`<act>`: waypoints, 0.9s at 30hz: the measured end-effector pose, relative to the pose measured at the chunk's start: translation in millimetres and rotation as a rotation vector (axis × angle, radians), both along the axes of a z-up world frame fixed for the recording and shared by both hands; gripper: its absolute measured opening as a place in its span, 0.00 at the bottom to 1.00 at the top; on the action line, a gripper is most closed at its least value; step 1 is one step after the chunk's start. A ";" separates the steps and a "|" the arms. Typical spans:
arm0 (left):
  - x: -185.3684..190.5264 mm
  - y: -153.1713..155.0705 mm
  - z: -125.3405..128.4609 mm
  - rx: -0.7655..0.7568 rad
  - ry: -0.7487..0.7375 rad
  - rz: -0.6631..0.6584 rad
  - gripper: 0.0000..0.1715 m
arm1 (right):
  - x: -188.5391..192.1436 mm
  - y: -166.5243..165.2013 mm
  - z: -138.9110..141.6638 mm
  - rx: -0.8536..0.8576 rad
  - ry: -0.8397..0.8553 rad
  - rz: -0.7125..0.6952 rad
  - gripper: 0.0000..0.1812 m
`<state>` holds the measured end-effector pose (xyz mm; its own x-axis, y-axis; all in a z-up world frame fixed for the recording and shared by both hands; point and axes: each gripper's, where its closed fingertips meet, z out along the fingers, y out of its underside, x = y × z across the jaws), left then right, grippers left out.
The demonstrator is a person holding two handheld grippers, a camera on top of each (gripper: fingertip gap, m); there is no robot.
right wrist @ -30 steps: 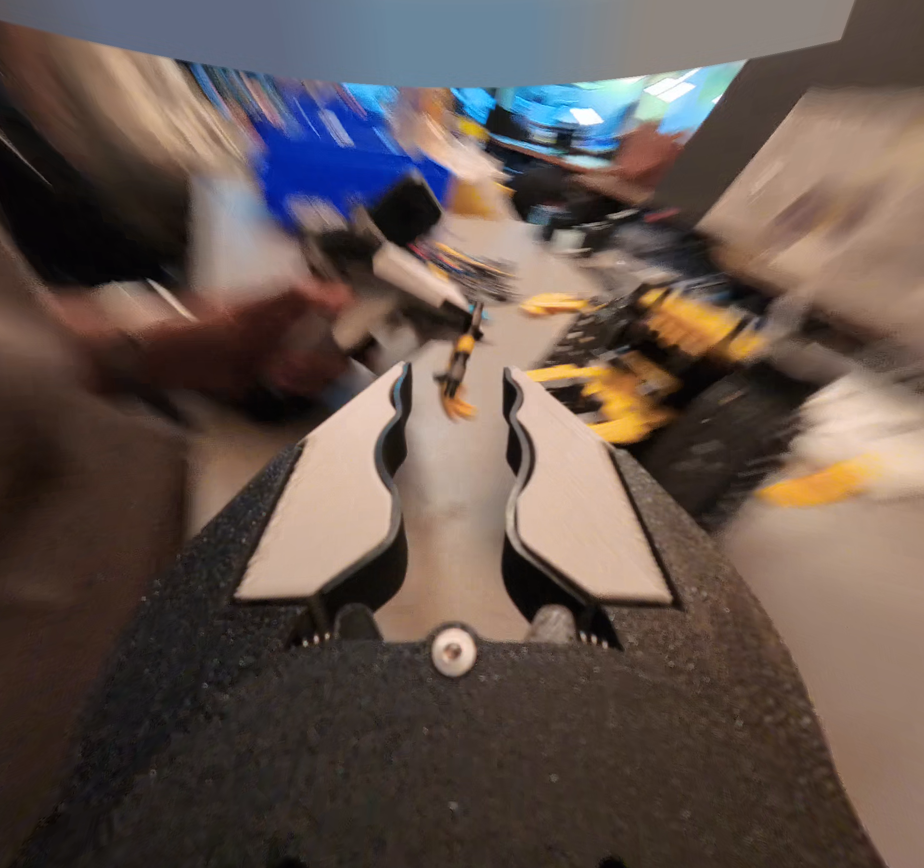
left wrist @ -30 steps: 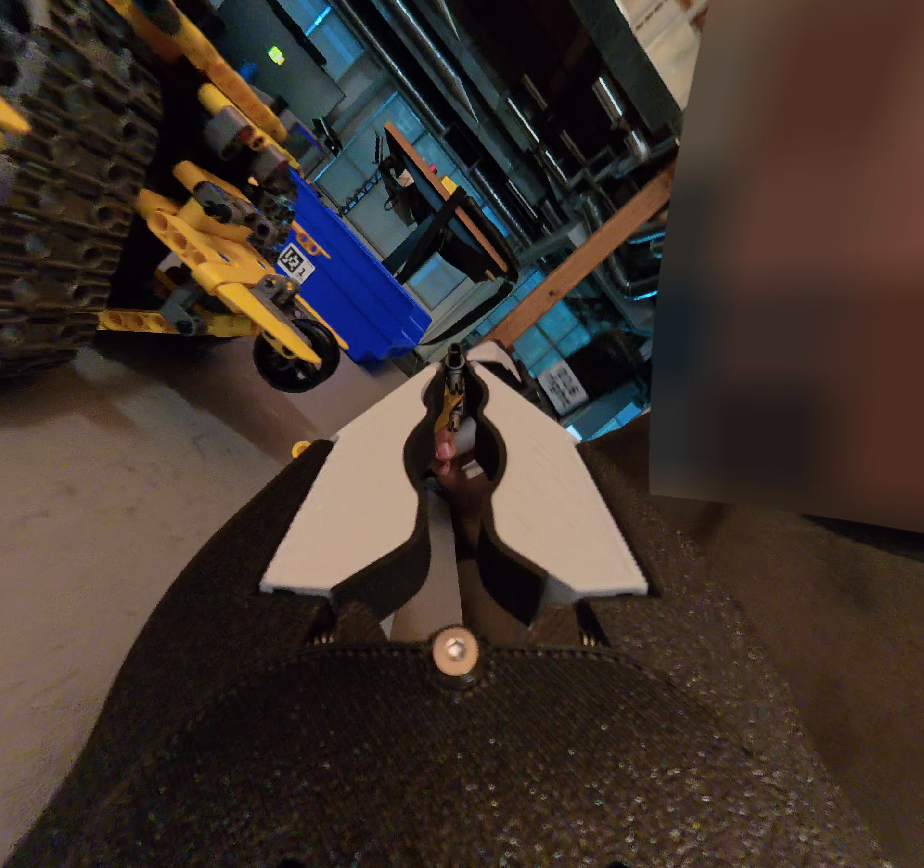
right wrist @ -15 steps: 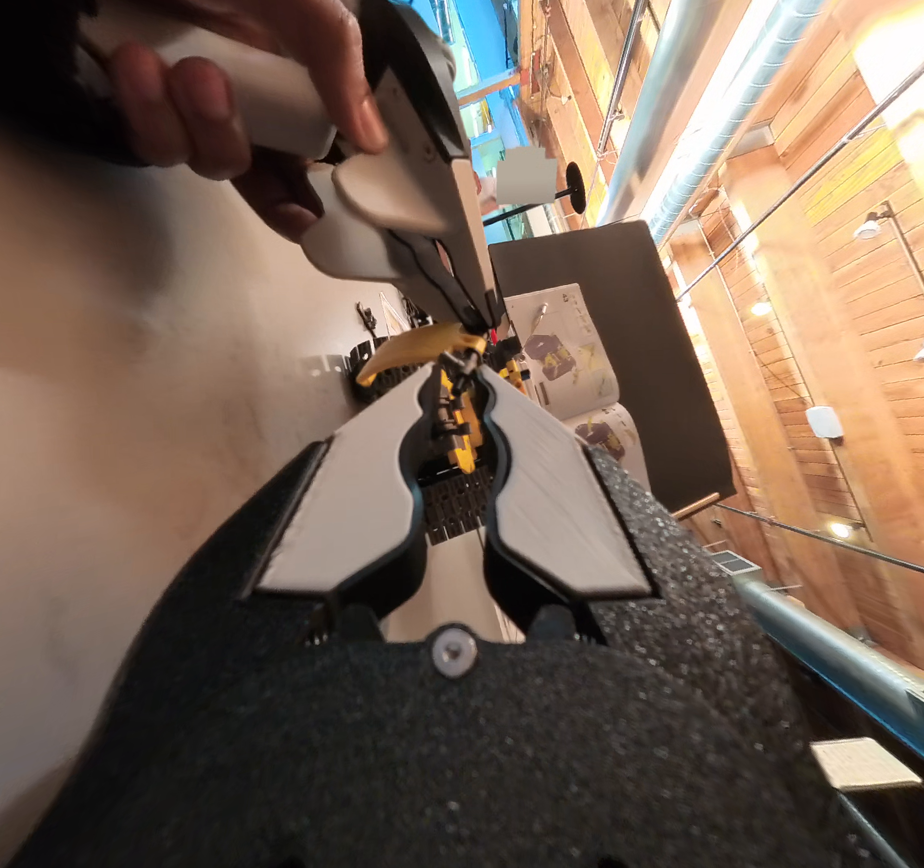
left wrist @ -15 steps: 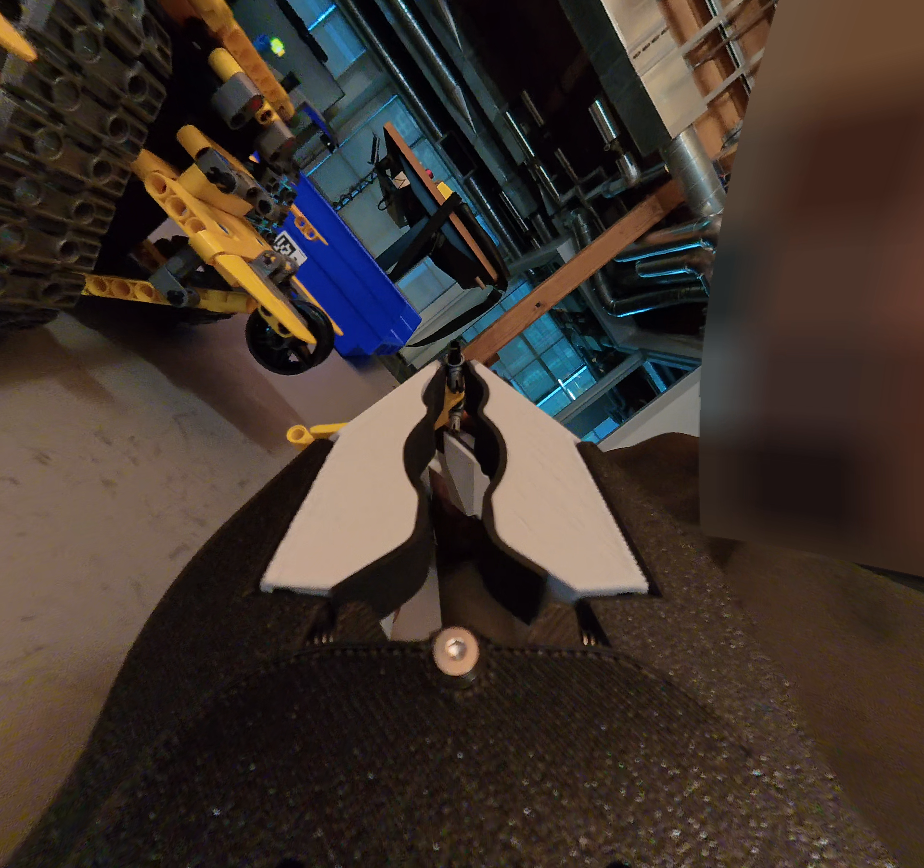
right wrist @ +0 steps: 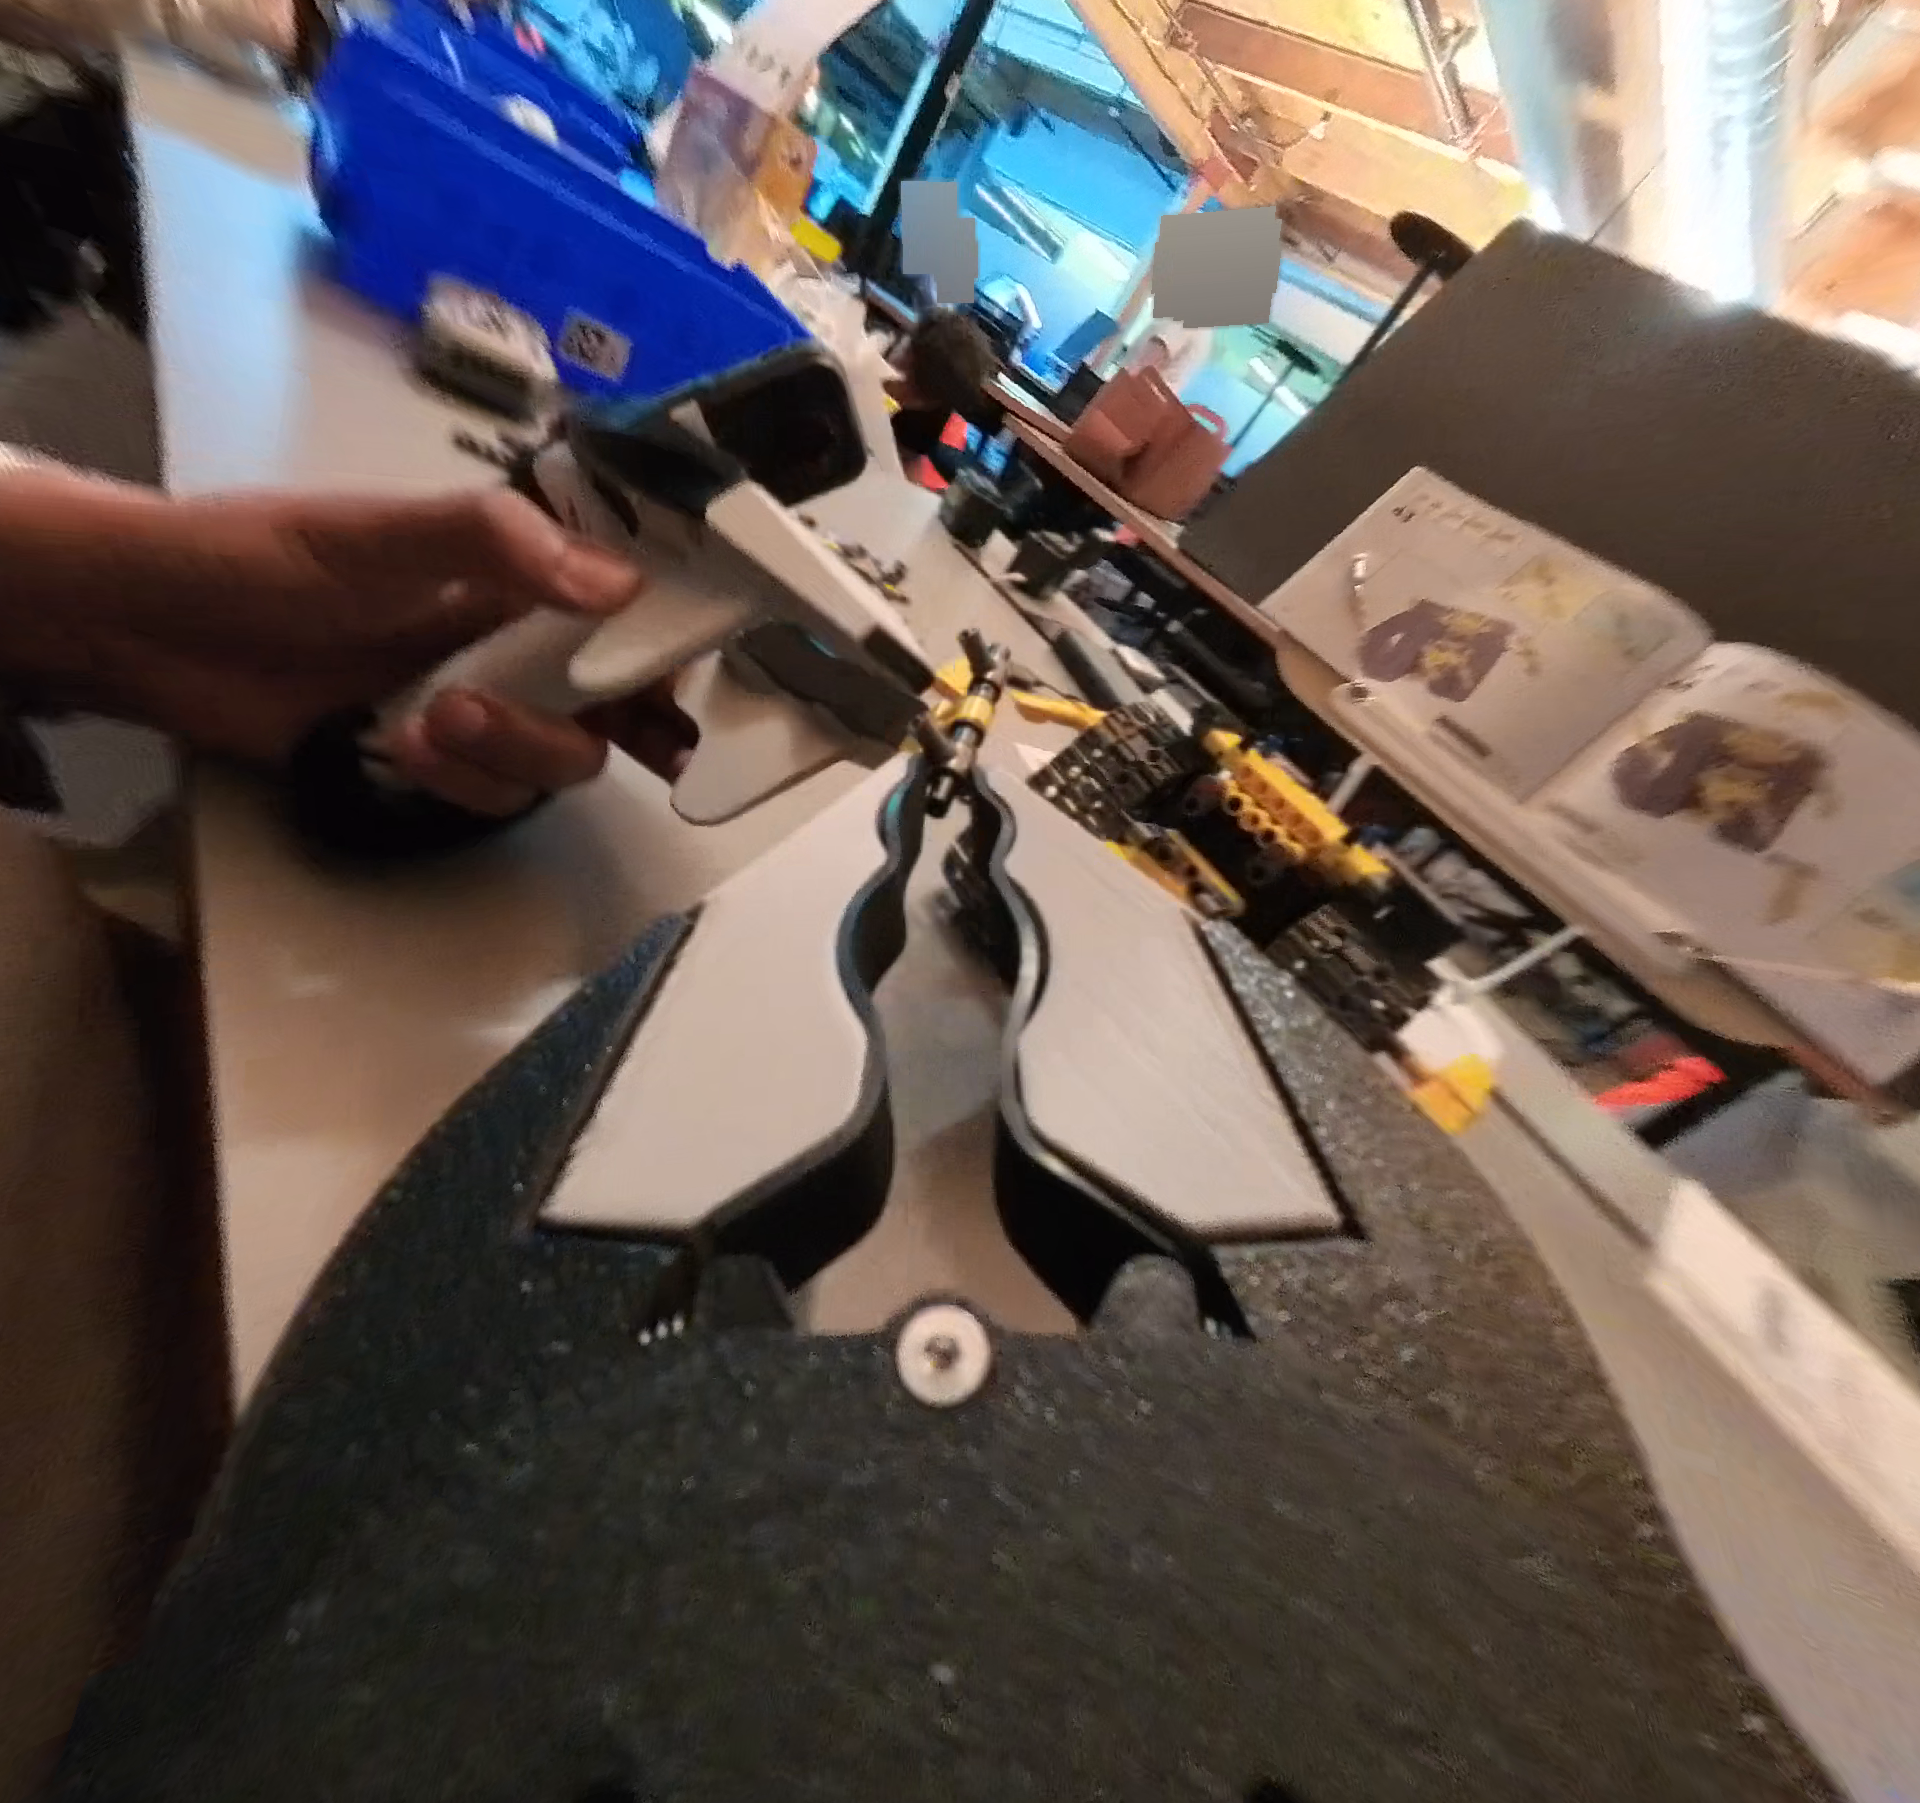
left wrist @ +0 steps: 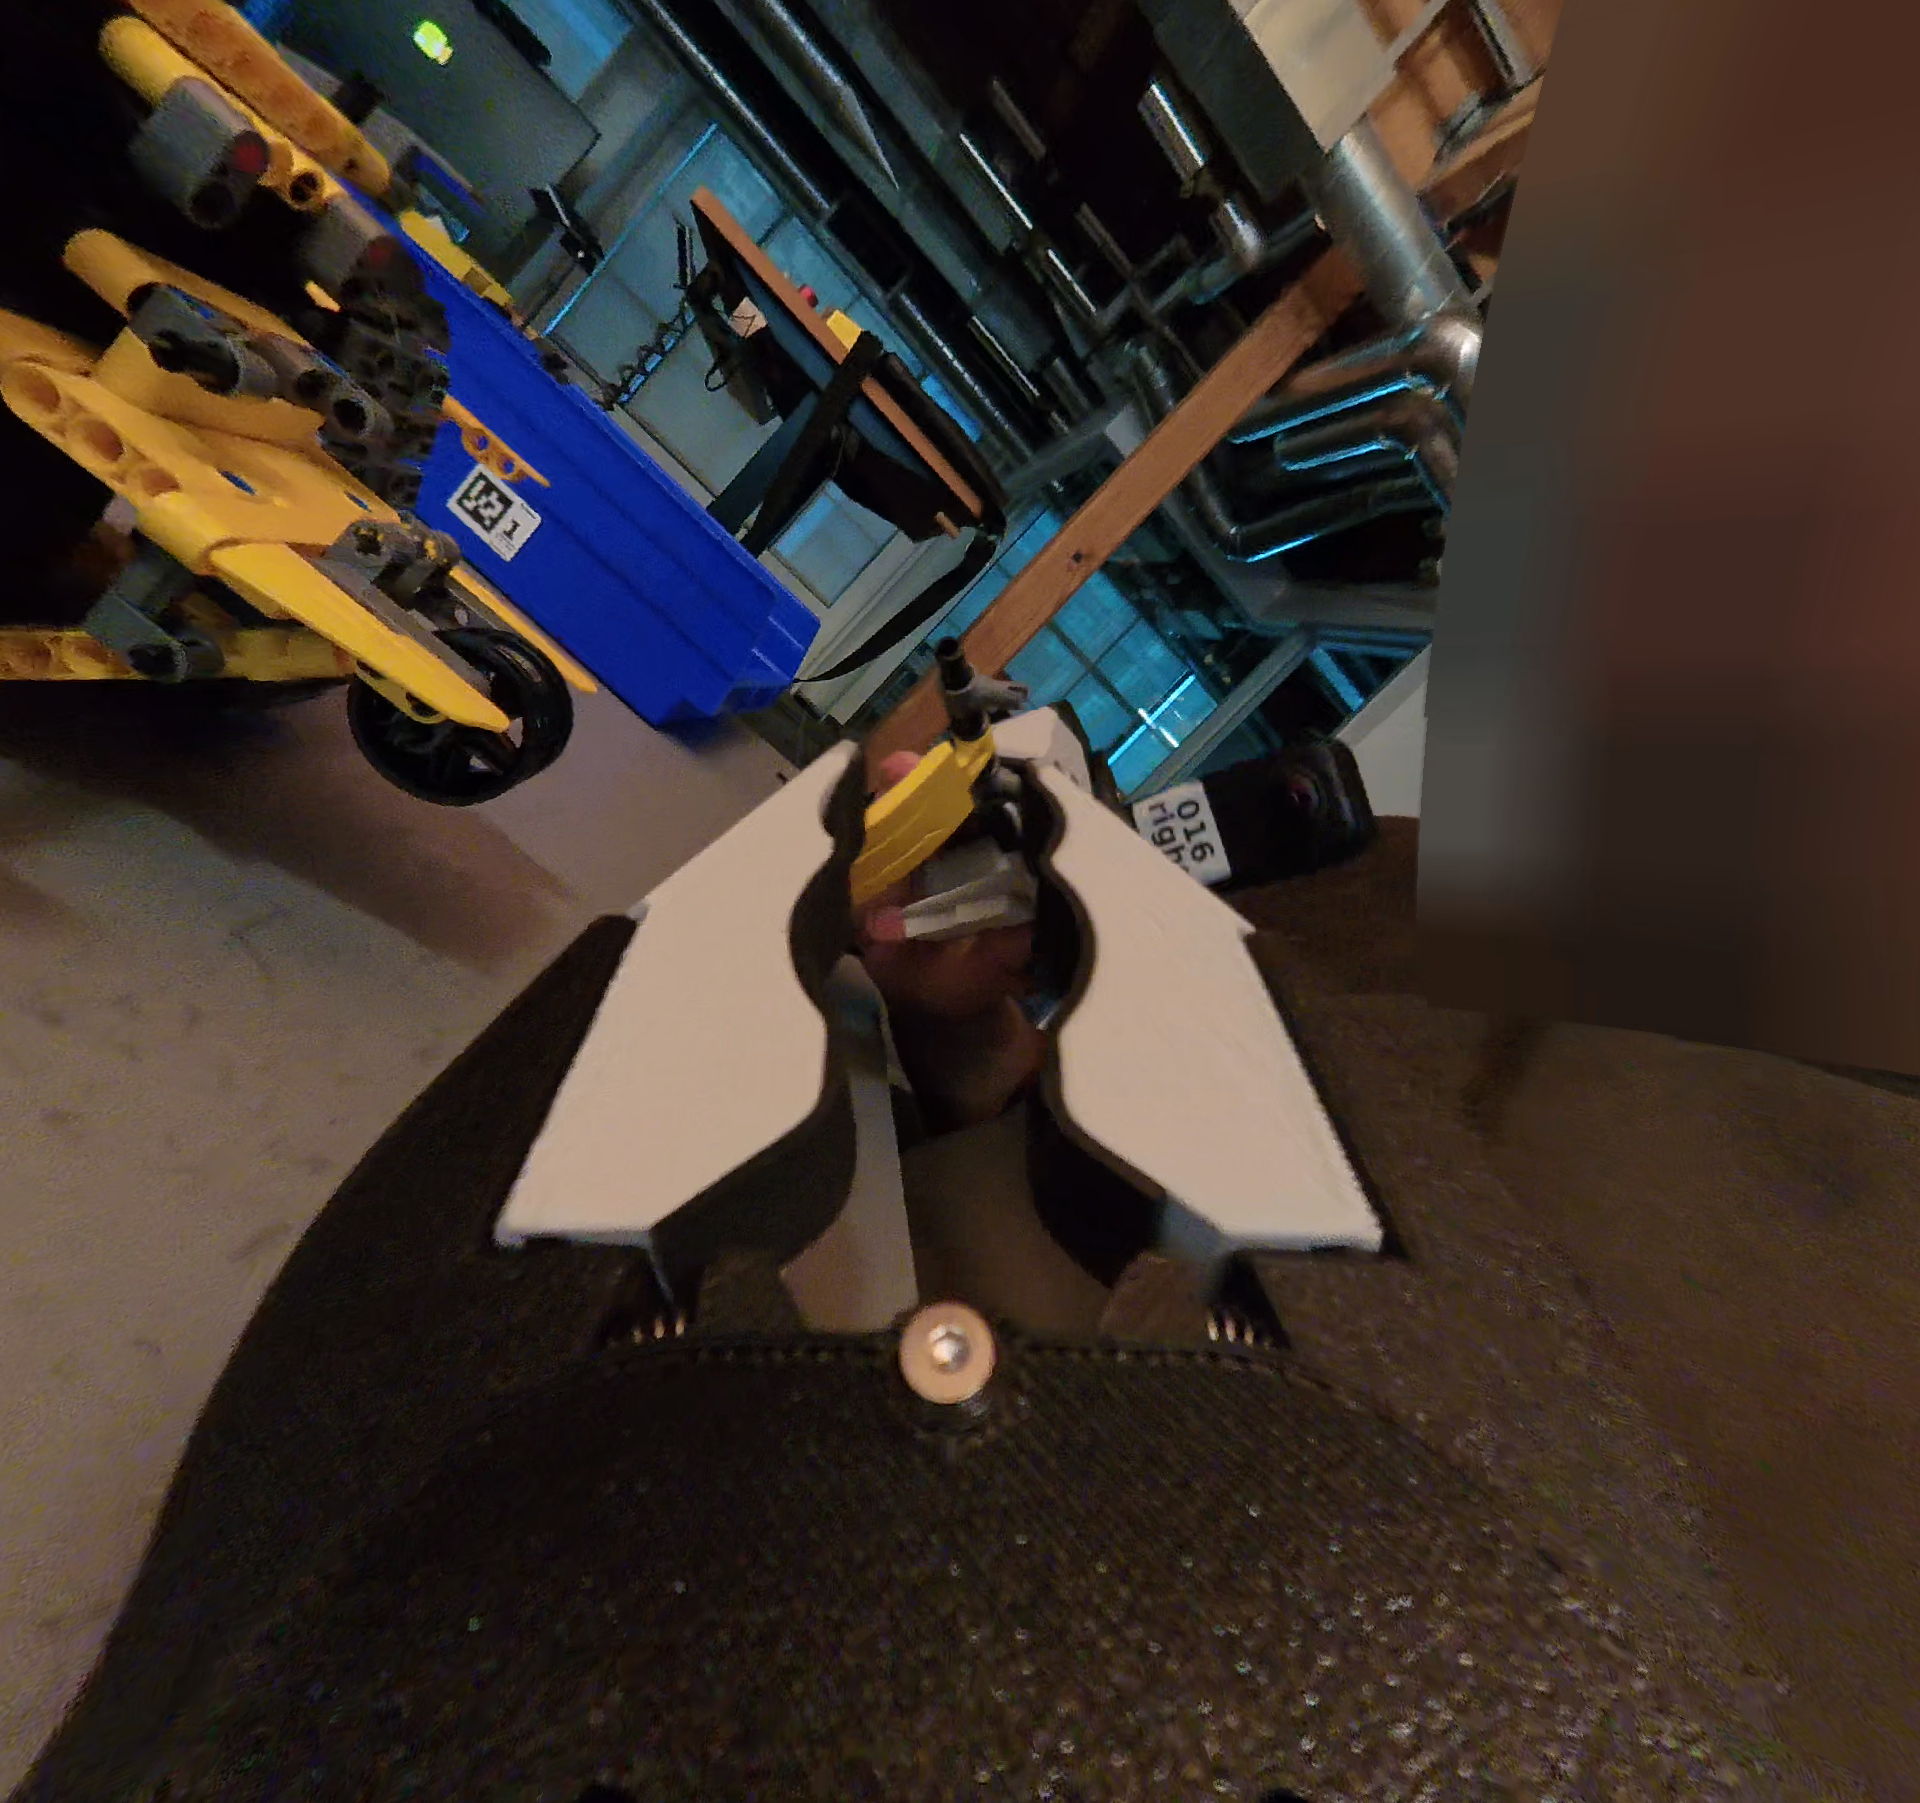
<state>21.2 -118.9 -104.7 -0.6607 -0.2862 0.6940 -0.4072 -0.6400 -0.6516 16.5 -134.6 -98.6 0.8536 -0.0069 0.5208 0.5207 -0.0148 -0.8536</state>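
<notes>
A small assembly of a yellow brick piece and a black axle with pins (left wrist: 920, 813) sits between both grippers, lifted off the table. My left gripper (left wrist: 945, 745) is shut on its yellow part. My right gripper (right wrist: 943, 792) is shut on the lower end of the black axle (right wrist: 971, 709). In the right wrist view a hand (right wrist: 312, 610) holds the left gripper (right wrist: 914, 704), which comes in from the left. In the left wrist view the right gripper's camera body (left wrist: 1278, 808) shows just behind the assembly.
A large yellow and black brick-built vehicle (left wrist: 208, 506) with a black wheel (left wrist: 457, 725) stands on the grey table (left wrist: 208, 1026); it also shows in the right wrist view (right wrist: 1226, 818). A blue bin (left wrist: 623, 527) stands behind. An open instruction booklet (right wrist: 1558, 693) leans against a dark board at the right. The grippers are tip to tip, or close to it.
Both views have swung round. My left gripper's jaws stand wider, with the yellow part now showing between them. My right gripper now holds only the axle's end.
</notes>
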 end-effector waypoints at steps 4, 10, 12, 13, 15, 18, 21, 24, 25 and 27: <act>-6.3 -0.3 7.0 -0.027 -0.044 -0.030 0.02 | -0.5 -3.2 7.6 0.006 0.244 0.111 0.04; -8.6 -1.8 8.7 -0.027 -0.060 -0.043 0.02 | -0.7 -3.5 12.5 -0.063 0.811 0.373 0.04; -8.7 -2.4 8.6 -0.016 -0.064 -0.038 0.02 | 1.2 -2.9 12.4 -0.083 0.997 0.457 0.04; -8.4 -1.9 8.4 -0.014 -0.064 -0.034 0.01 | 2.1 -2.3 11.6 -0.091 1.069 0.490 0.03; -7.6 -1.4 7.8 -0.011 -0.060 -0.028 0.02 | 2.8 -1.9 10.9 -0.104 1.190 0.552 0.04; -6.0 1.1 7.7 -0.015 -0.056 -0.010 0.11 | 4.5 -2.6 11.5 -0.141 1.346 0.631 0.03; -7.3 5.4 11.0 -0.038 -0.072 0.000 0.14 | 6.6 -2.9 7.6 -0.192 1.443 0.667 0.03; -8.2 6.8 12.3 -0.046 -0.079 0.003 0.13 | 5.4 -1.9 0.2 -0.256 1.497 0.676 0.04; -8.0 6.4 11.8 -0.041 -0.077 0.004 0.13 | 4.2 -1.7 -2.2 -0.276 1.505 0.678 0.03; -6.8 4.3 8.7 -0.018 -0.064 0.007 0.07 | 2.3 -1.8 -4.8 -0.304 1.516 0.686 0.04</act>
<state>14.4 -114.6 -96.0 -0.7018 -0.2782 0.6558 -0.3611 -0.6546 -0.6641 18.7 -136.5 -103.3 0.3534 0.4894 -0.7973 -0.7249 -0.3954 -0.5640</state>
